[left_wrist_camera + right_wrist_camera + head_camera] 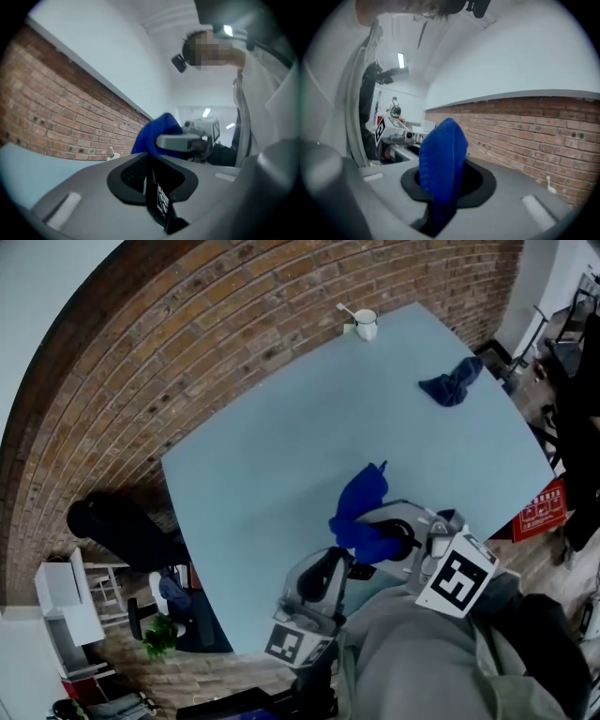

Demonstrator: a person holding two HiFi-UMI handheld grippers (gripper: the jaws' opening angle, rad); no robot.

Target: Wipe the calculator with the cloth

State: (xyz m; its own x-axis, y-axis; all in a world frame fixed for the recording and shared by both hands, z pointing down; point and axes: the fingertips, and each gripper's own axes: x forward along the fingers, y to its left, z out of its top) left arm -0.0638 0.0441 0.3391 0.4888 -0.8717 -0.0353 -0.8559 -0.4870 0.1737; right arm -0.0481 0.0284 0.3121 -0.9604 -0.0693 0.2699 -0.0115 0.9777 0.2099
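Between the jaws of our left claw [152, 174], clamped edge-on, sits the calculator [160, 199]. Just beside it, our right claw [443, 190] grips the blue cloth [443, 154], which stands up past its jaws. Far beyond both claws, on the tabletop [281, 456], we see a crumpled dark cloth [453, 382] and a mug [366, 326] holding a spoon [345, 310].

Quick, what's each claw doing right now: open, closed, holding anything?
Left claw: closed on the calculator.
Right claw: closed on the blue cloth.
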